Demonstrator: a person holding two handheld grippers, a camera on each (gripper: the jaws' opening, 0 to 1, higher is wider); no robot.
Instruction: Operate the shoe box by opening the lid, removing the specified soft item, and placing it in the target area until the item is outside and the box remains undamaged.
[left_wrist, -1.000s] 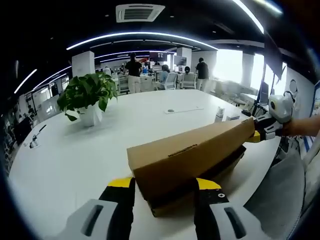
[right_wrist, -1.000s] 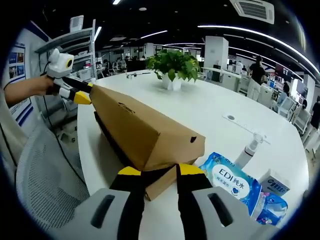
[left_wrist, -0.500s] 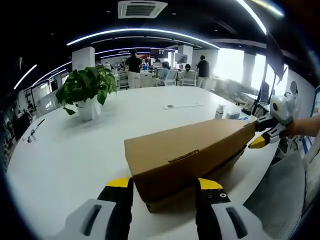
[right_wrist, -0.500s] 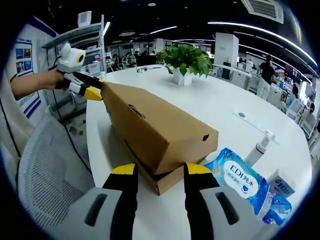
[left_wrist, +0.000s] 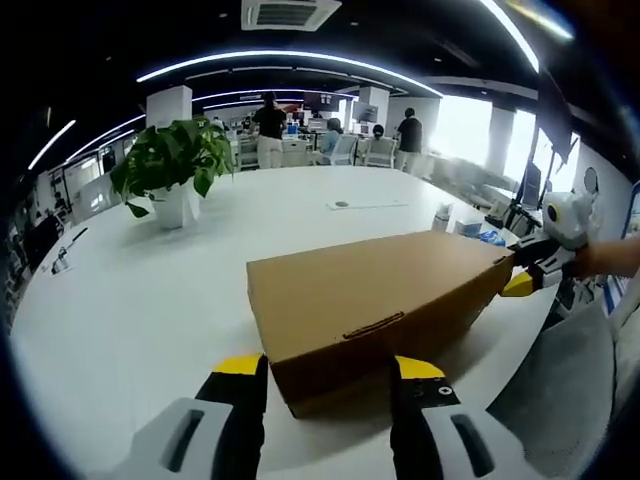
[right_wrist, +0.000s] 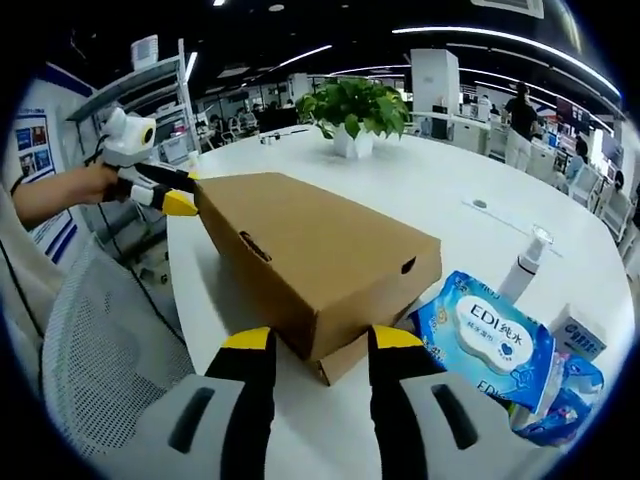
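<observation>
Two claws sit at opposite ends of a brown cardboard shoe box that lies on a round white table, its lid down over the base. In the left gripper view, the left claw rises from the bottom with its yellow-tipped jaws spread wide, one on each side of the box's near end; whether they touch the cardboard cannot be told. At the far end of the box the right claw, held in a person's hand, sits just beside the box corner.

In the right gripper view, the right claw likewise stands with its jaws parted either side of the near corner of the shoe box, holding nothing. The left claw shows at the box's far end, gripped by a hand.

Just beside the box lies a blue pack of wet wipes, with a small spray bottle behind it. A potted green plant stands farther back on the table. People stand in the office background.
</observation>
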